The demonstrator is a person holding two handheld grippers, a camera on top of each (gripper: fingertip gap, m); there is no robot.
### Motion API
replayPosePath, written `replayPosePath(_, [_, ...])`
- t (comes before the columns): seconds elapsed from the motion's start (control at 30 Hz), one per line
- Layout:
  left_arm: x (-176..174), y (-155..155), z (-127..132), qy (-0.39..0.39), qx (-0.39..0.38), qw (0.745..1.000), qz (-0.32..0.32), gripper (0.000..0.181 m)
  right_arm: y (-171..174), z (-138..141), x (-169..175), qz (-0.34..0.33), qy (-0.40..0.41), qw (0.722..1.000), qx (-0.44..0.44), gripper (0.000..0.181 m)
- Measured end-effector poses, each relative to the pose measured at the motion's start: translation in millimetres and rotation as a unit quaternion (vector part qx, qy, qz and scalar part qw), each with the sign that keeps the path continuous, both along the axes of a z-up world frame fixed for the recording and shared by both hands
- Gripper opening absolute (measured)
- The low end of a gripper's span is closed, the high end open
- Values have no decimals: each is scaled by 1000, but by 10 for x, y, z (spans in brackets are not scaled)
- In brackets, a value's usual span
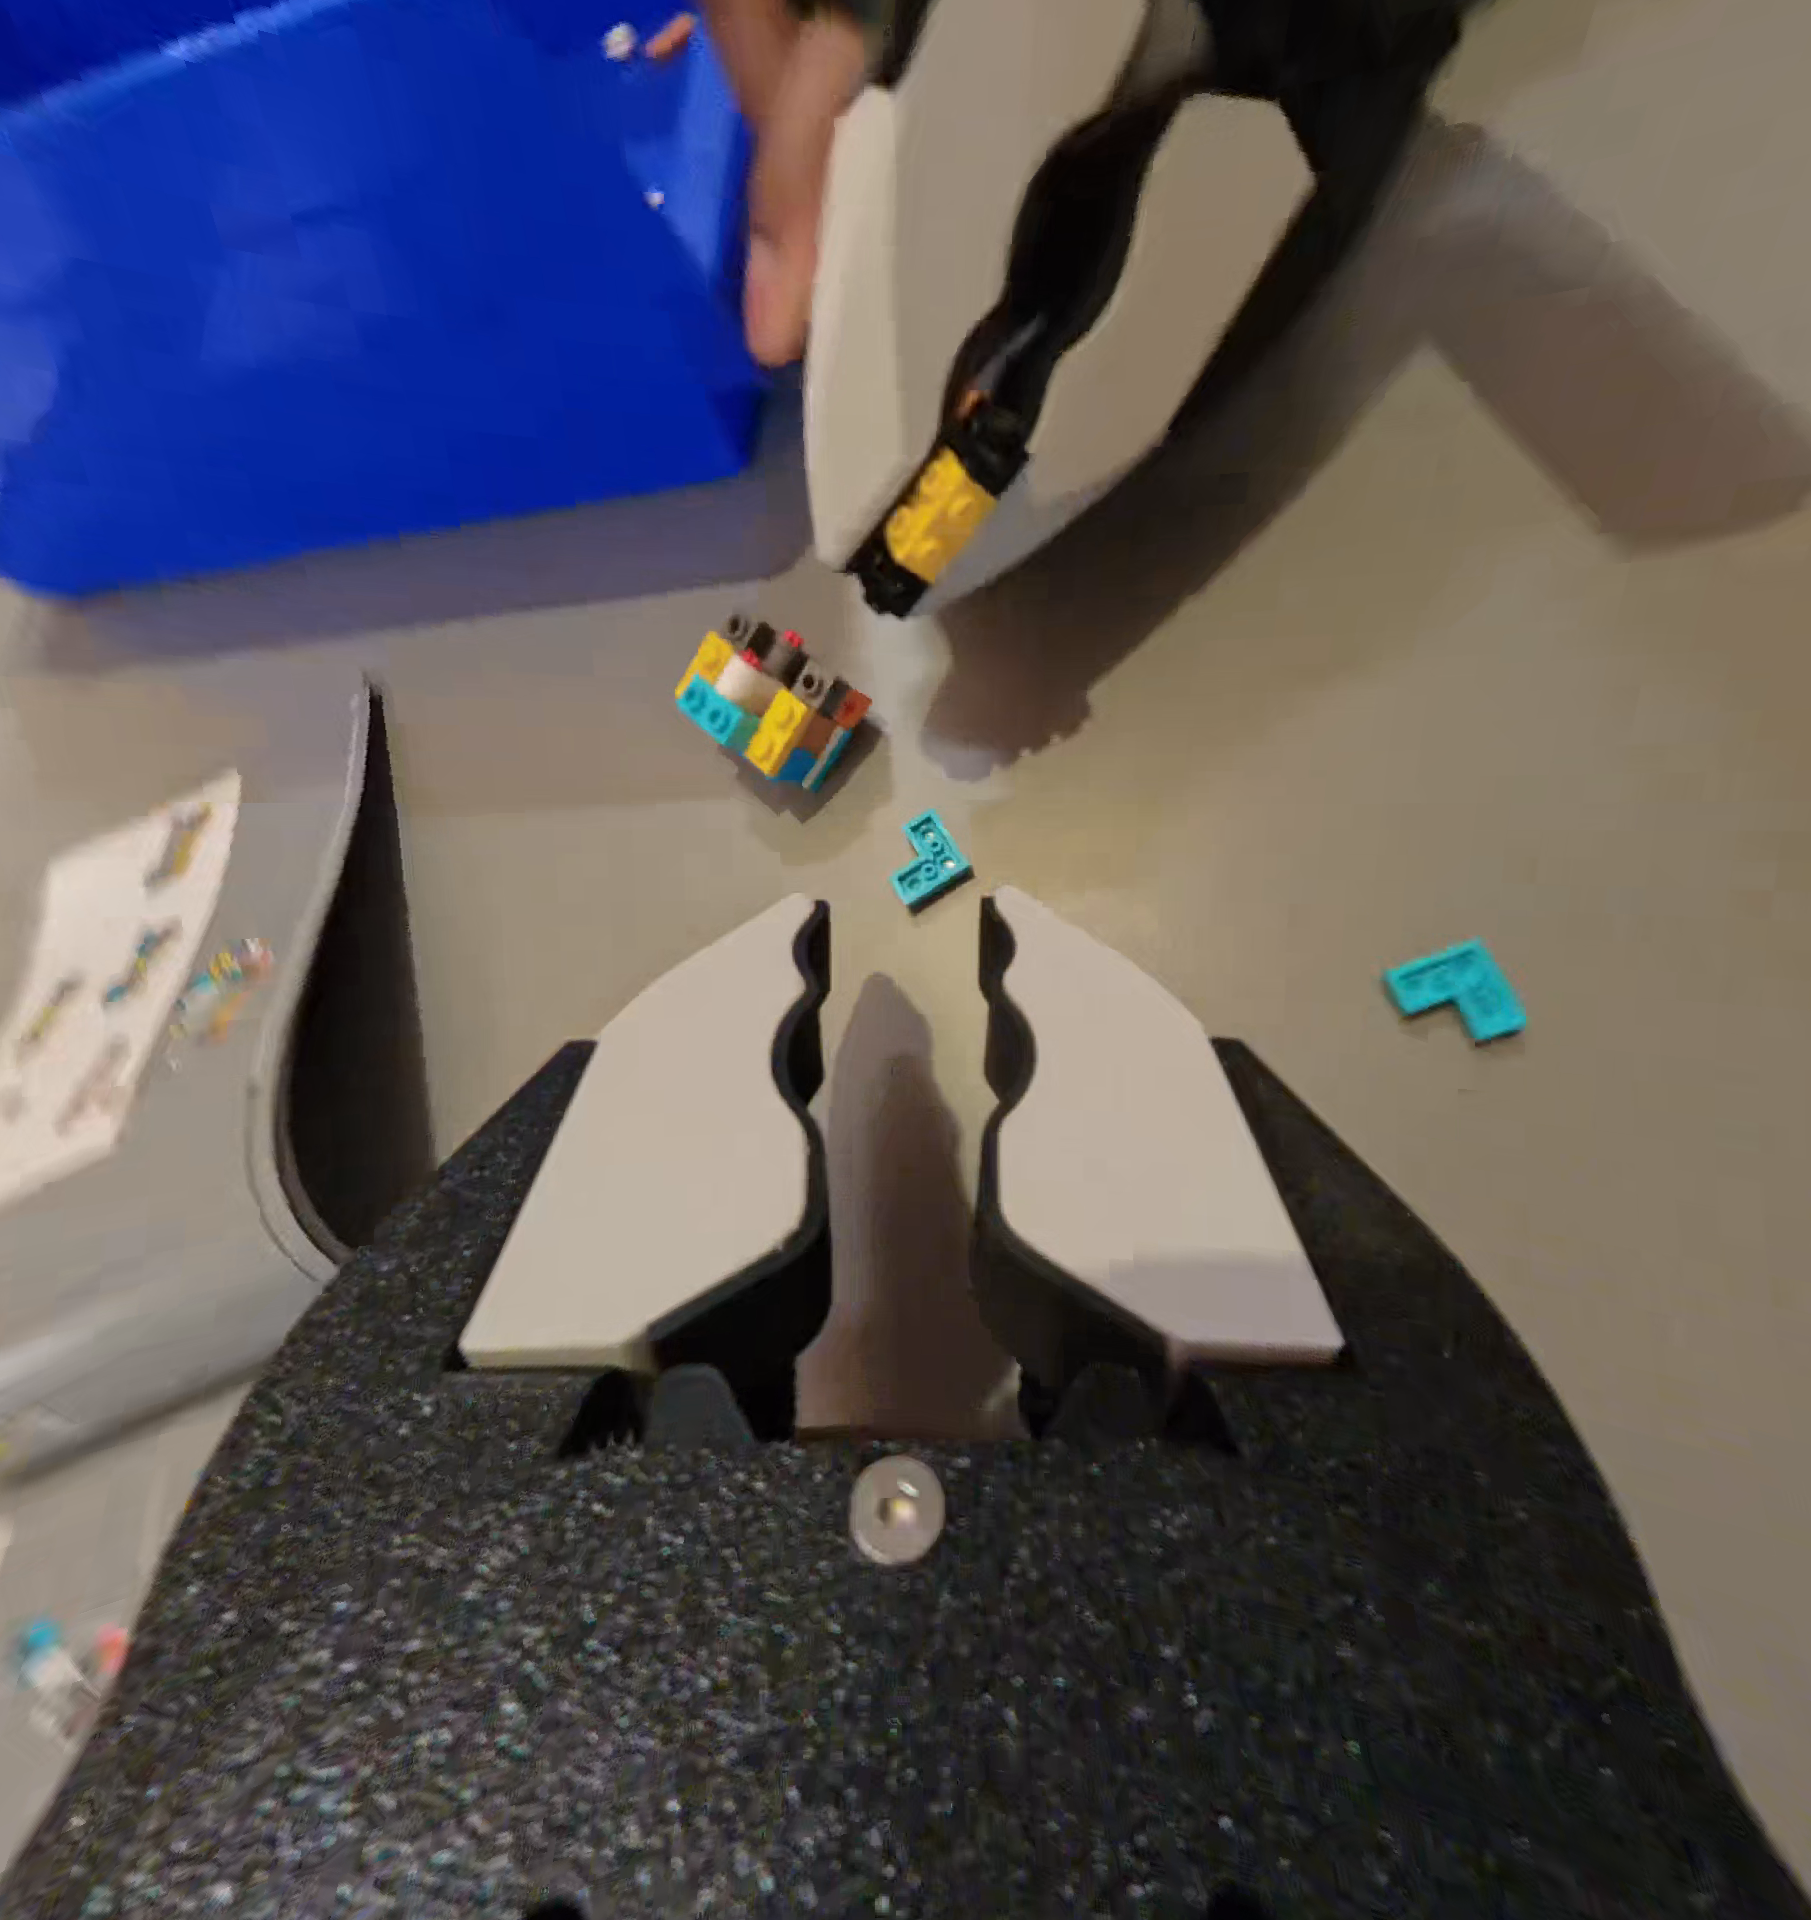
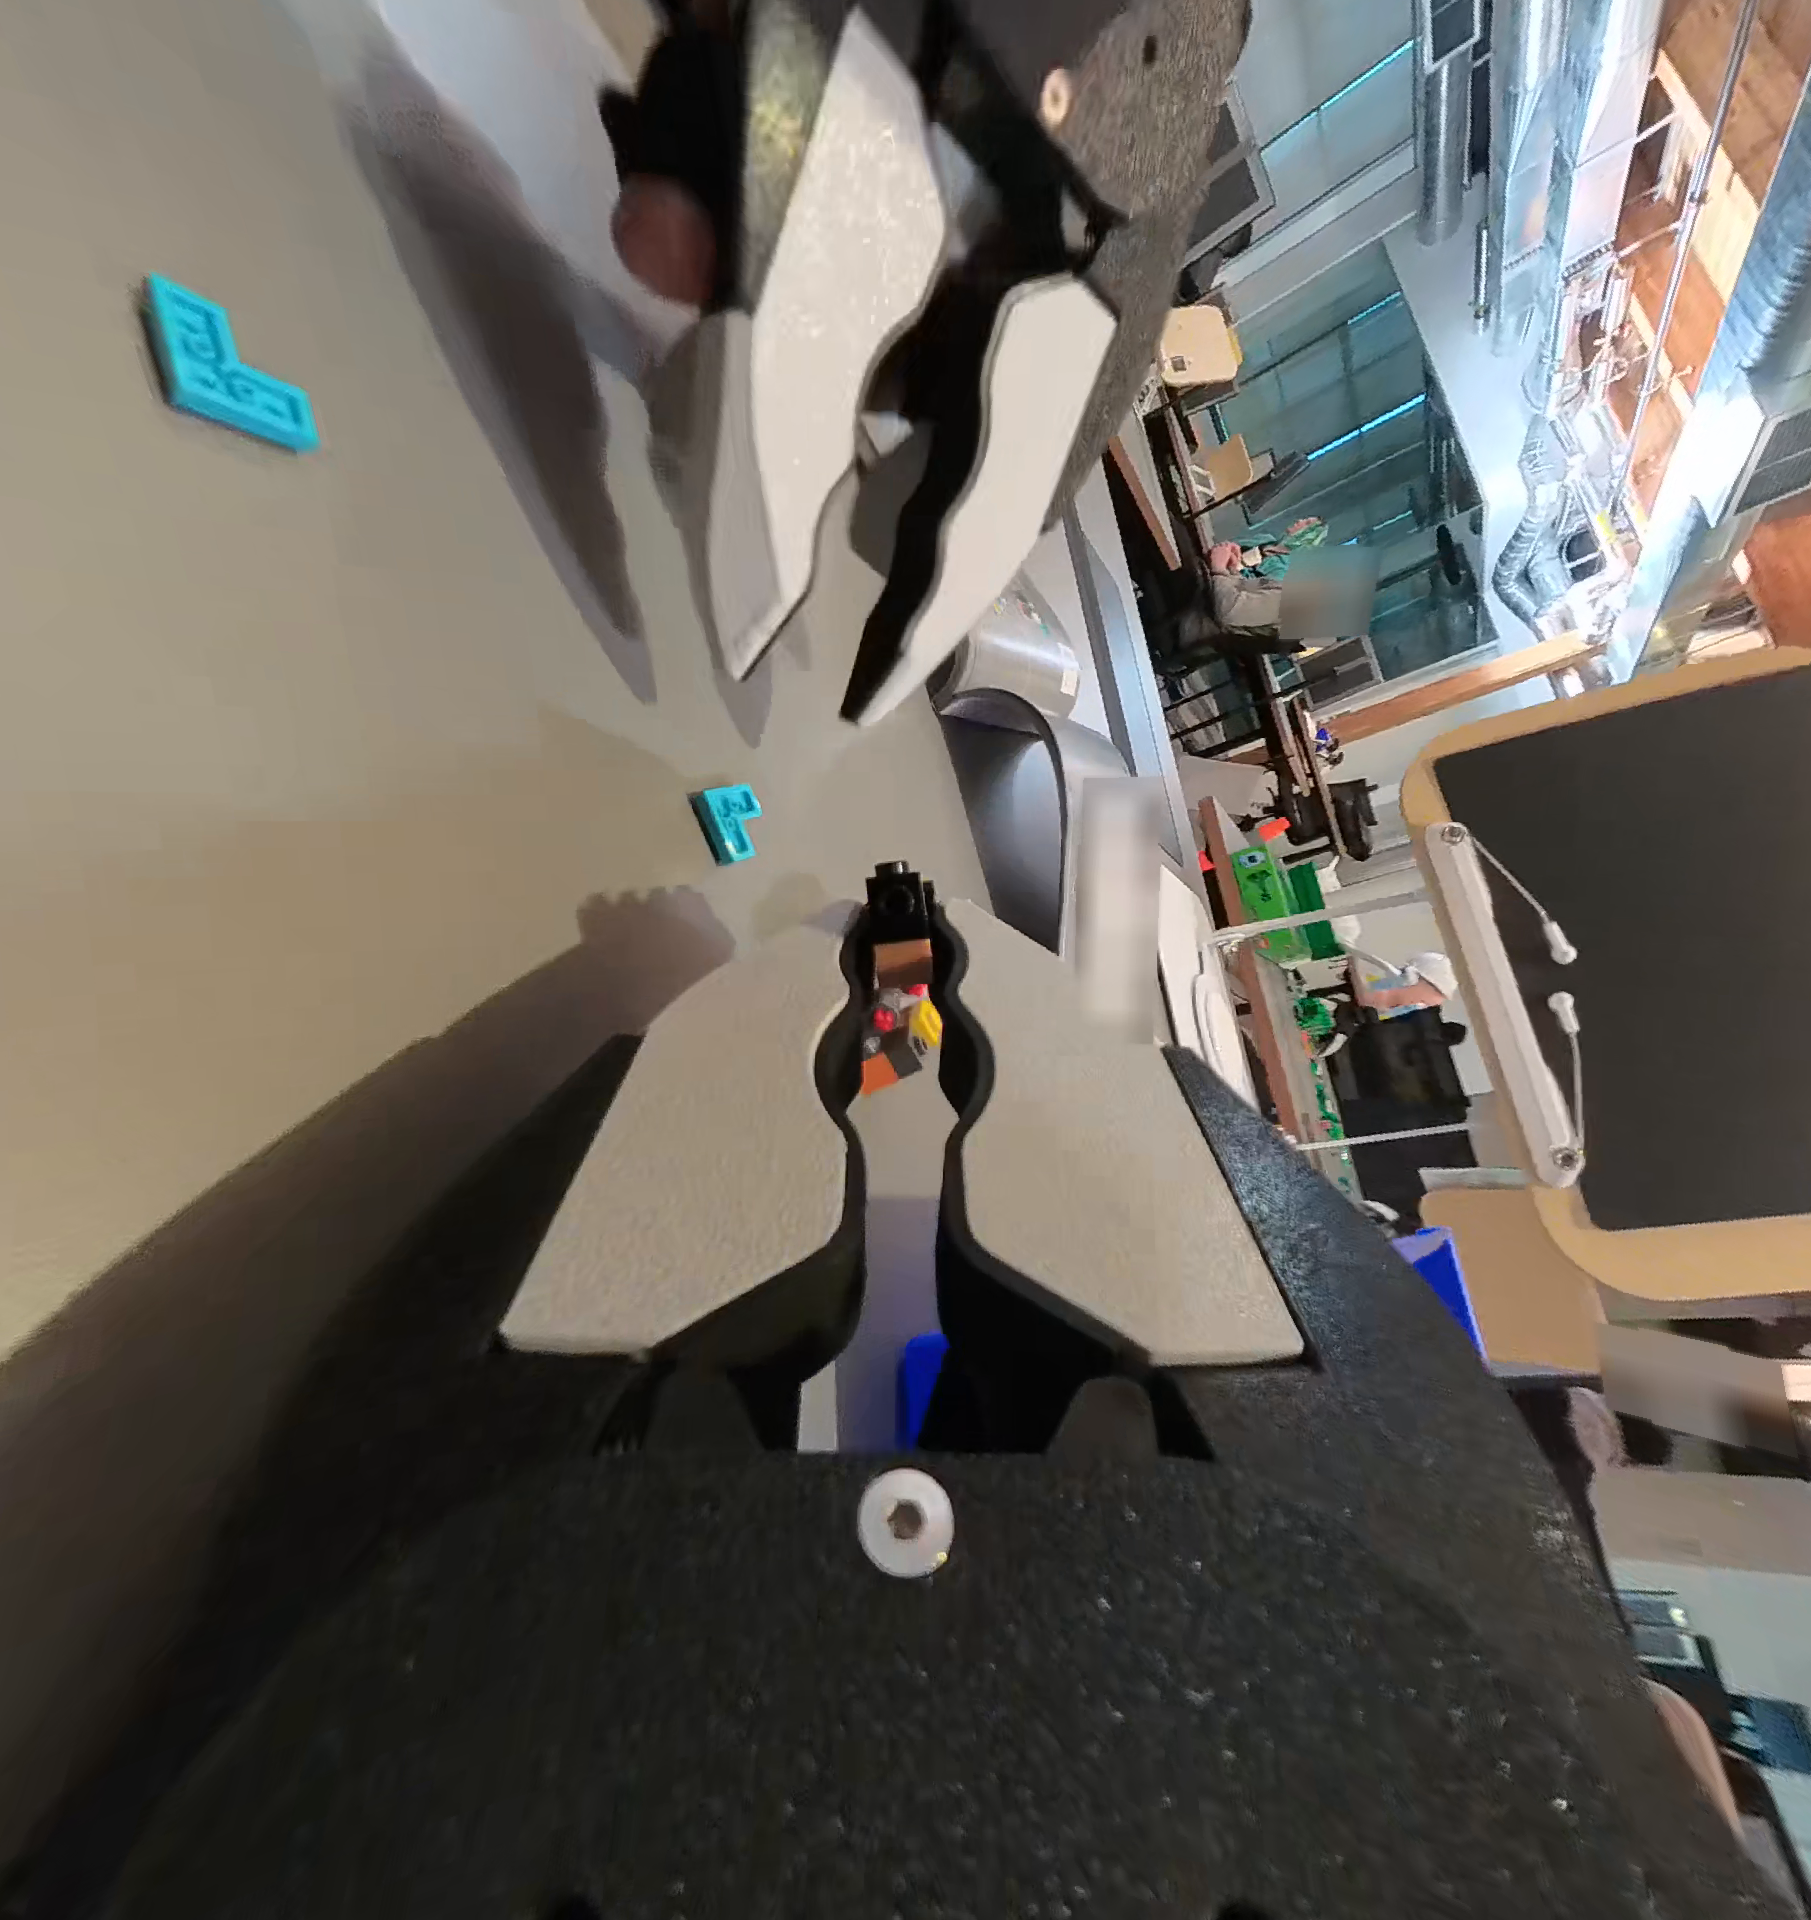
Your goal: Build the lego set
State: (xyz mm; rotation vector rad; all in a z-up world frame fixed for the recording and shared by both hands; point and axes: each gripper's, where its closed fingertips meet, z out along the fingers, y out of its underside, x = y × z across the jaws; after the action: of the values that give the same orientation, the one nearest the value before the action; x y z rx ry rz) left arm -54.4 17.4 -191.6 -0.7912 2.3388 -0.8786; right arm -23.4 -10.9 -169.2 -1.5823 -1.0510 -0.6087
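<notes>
Right gripper [image 1: 916, 551] clamps light, rigid yellow-black brick piece [image 1: 937, 514] by its sides; left gripper [image 1: 903, 914] spread, empty; studs likely pop apart easily.

We see the left gripper [image 1: 903, 909] with jaws parted and nothing between them; the right gripper [image 2: 899, 920], tilted downward, has jaws closed on a small brick assembly [image 1: 932, 516].

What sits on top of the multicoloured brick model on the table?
The multicoloured brick model carries small dark grey studded pieces, red-tipped pegs and a white block on top. Its underside and far side are hidden.
</notes>
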Motion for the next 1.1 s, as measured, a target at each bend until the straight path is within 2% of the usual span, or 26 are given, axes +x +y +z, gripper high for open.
replayPosePath(0.17, [82, -128, 79, -15, 17, 991, -133, 26, -11, 11, -6, 8, 21, 1000, -7, 9])
replayPosePath(0.27, [76, -97, -52, 16, 58, 981, -184, 26, -20, 10, -21, 15, 30, 999, -12, 9])
replayPosePath(0.43, [54, -111, -199, 53, 75, 969, -228, 23, -23, 17, -21, 19, 48, 998, -18, 9])
replayPosePath(0.53, [74, -125, -223, 63, 73, 969, -227, 10, -21, 13, -18, 20, 54, 998, -21, 9])
replayPosePath(0.7, [75, -135, -223, 90, 72, 980, -163, 9, -22, 19, -18, 20, 55, 998, -21, 9])
replayPosePath(0.93, [0, -218, -233, 156, 42, 986, 27, 11, -18, -8, -20, 18, 50, 998, -27, 9])
replayPosePath(1.03, [-14, -294, -230, 170, -6, 979, 110, 22, -19, -16, -21, 18, 49, 998, -29, 9])
replayPosePath(1.1, [-45, -307, -215, 166, -25, 976, 135, 28, -21, -14, -23, 19, 49, 998, -30, 9])
